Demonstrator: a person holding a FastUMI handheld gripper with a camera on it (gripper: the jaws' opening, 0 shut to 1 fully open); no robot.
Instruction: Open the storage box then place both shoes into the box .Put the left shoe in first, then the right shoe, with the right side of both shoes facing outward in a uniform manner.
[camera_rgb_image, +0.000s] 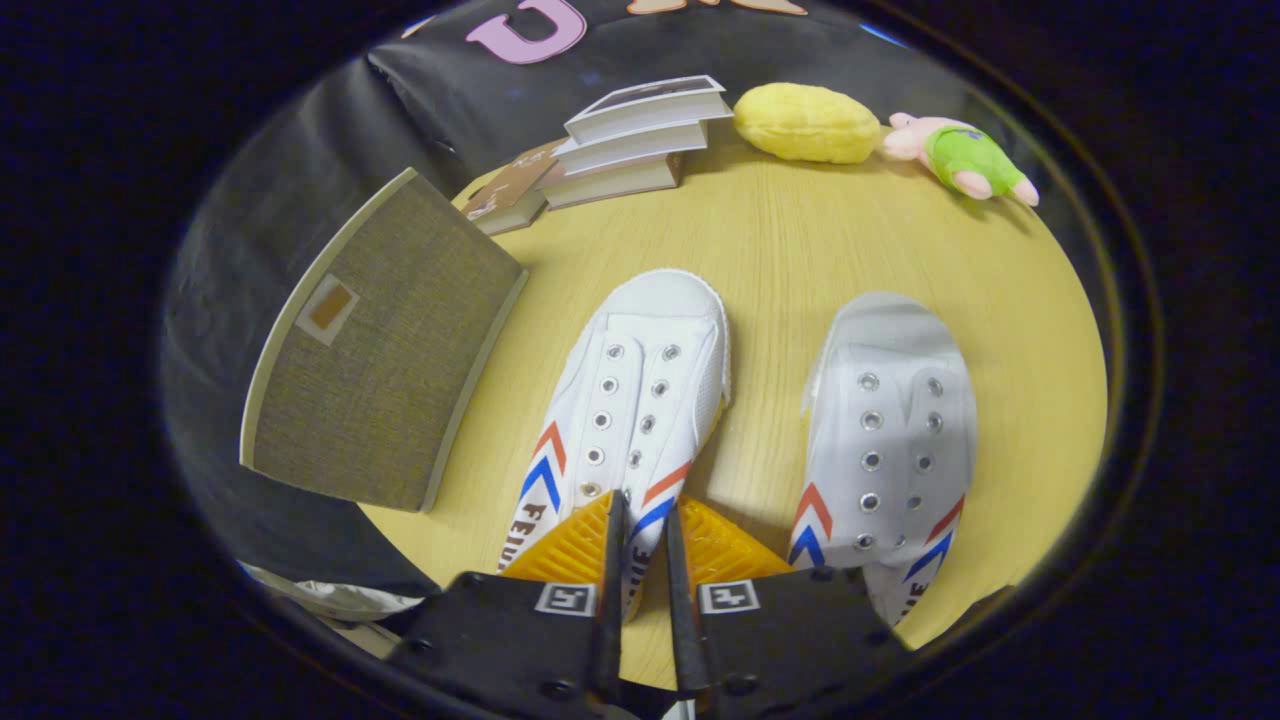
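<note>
We see the tongs nearly closed, pinching the heel edge of the left shoe on the worktop. Right shoe lies just beside it, apart. Storage box, lid on, sits on the left shoe's other side, with books beyond.

Black gripper body; square coded markers, dark screws on each side.

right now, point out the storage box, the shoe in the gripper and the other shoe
storage box (385, 345): gripper view, on its fabric lid
left shoe (640, 385): gripper view, on its eyelet panel
right shoe (895, 420): gripper view, on its eyelet panel
</note>
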